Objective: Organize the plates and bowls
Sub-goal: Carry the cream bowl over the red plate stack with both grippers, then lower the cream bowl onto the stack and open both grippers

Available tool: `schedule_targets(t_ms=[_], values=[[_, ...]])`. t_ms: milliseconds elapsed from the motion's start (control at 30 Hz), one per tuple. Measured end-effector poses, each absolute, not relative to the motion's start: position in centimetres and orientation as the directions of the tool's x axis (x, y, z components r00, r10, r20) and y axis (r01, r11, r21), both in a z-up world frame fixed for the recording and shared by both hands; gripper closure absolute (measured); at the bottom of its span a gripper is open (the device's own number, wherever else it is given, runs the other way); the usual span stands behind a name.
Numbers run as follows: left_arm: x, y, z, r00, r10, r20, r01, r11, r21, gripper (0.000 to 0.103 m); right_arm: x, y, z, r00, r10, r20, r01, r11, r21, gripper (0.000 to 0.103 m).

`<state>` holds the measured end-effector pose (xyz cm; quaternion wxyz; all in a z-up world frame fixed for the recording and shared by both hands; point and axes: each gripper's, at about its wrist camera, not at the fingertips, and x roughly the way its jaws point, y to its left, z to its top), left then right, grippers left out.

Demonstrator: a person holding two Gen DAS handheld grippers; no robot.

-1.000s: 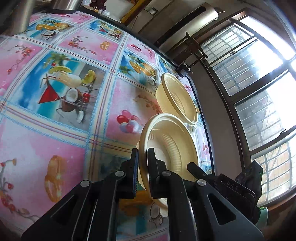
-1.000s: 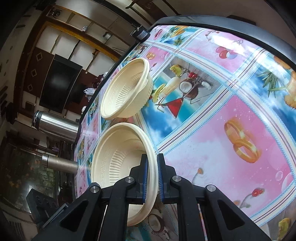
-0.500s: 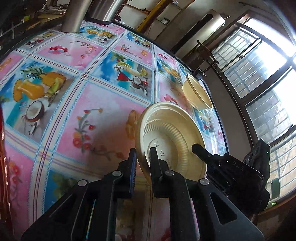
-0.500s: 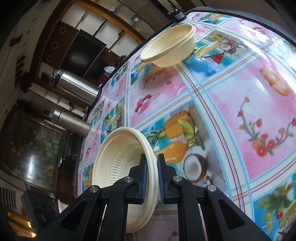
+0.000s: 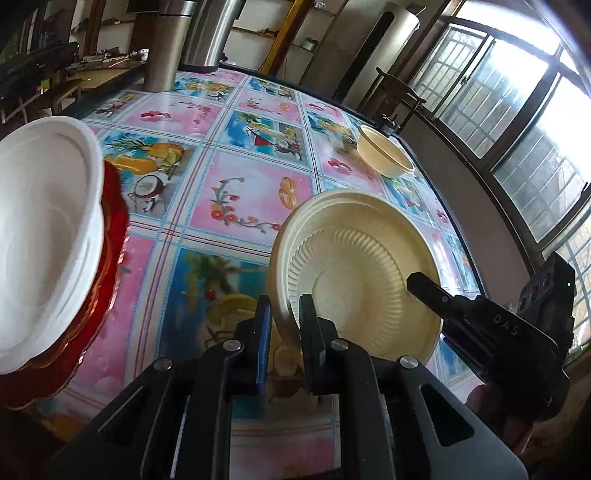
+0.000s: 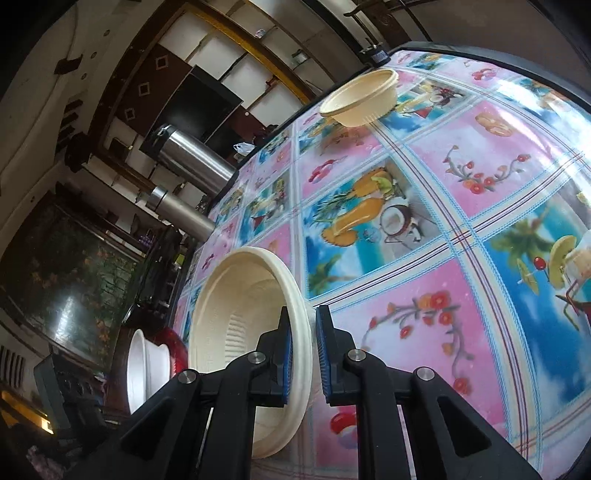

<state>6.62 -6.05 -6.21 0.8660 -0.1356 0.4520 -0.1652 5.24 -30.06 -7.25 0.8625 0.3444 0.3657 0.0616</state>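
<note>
Left wrist view showed a worktop (image 5: 255, 192) under a bright fruit-and-flower cloth. At its far left edge stood two steel flasks (image 5: 207, 33), cut off by the top of the frame. At the near left, a white bowl (image 5: 44, 236) sat on a red plate (image 5: 110, 266); both ran out of the frame on the left and were blurred, so whether more dishes lay stacked between them could not be told. A cream bowl (image 5: 384, 155) rested alone at the far right, near the worktop's edge and well apart from everything else. Windows filled the right side.

The left gripper (image 5: 283, 321) had its jaws closed on the near rim of a cream plate (image 5: 358, 273), one finger outside and one inside, the plate tilted up above the cloth. The right gripper (image 5: 480, 325) reached in from the right, its finger crossing the plate's right rim; its tip seemed to touch the rim, but that was hard to make out. A bit of a hand (image 5: 498, 417) showed beneath it.

In the right wrist view, the right gripper (image 6: 304, 350) pinched the rim of the same plate (image 6: 236, 317), jaws nearly together with only the rim between them. The plate hid the cloth behind it. Past it, at the near left, the white bowl (image 6: 142, 369) and red plate (image 6: 175, 347) were half hidden and dim. The cream bowl (image 6: 362, 98) stood at the far edge, the flasks (image 6: 192, 162) to the left.
</note>
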Motion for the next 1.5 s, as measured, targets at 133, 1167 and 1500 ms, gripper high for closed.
schedule_targets(t_ms=[133,1167,1500], values=[[4.3,-2.7,-3.5,0.606,-0.407,-0.684,0.160,0.904,-0.396,0.091,4.2,-26.7,-3.8,0.758,0.391,-0.522,0.052,0.762,0.646,0.087],[3.8,14.7,-2.8,0.749,-0.159,-0.643,-0.173,0.890,-0.421,0.044,8.2,-10.7,-1.3,0.773,0.454,-0.444,-0.183,0.829,0.529,0.032],[1.1,13.1,-0.1,0.832,-0.158,-0.532,-0.094,0.905,-0.414,0.042,9.3,-23.2,-4.7,0.834,0.203,-0.513,0.135,0.826,0.547,0.022]])
